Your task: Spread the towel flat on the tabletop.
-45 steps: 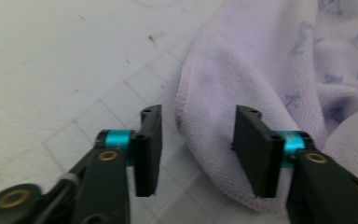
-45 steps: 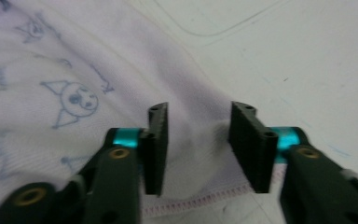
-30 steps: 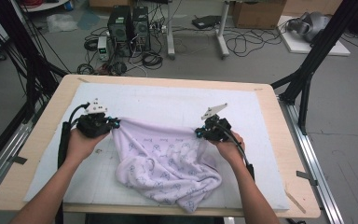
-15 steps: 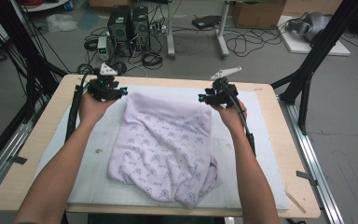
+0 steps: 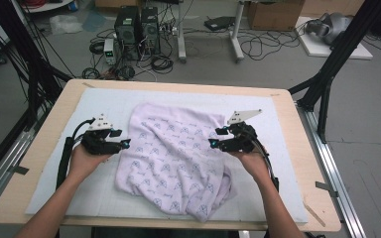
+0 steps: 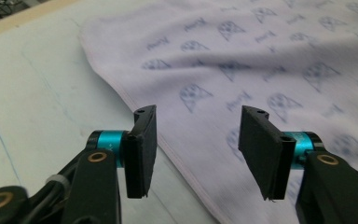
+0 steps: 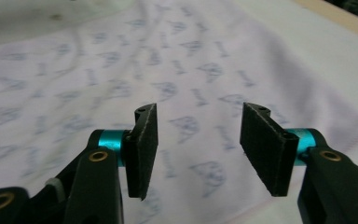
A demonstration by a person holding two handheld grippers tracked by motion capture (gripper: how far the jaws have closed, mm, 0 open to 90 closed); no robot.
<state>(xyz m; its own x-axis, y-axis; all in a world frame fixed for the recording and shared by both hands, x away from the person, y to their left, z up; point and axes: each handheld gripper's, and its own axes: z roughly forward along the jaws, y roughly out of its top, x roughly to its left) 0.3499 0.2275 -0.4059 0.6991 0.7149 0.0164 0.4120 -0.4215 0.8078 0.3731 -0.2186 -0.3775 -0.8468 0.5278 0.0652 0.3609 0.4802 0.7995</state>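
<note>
Cloth [image 5: 178, 158]: pale lilac, printed all over with small blue-grey motifs, thin pale hem. Mat [image 5: 104, 101] under it: white. Table [image 5: 44, 144] edge: light wood. Both grippers [image 5: 126, 144] [image 5: 212, 144]: black, teal collars, brass pins.

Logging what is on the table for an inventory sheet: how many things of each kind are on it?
Pale printed cloth: 1
White mat under it: 1
Hand-held tools: 2, left tool and right tool, both with jaws open and nothing between them
Total: 4
</note>
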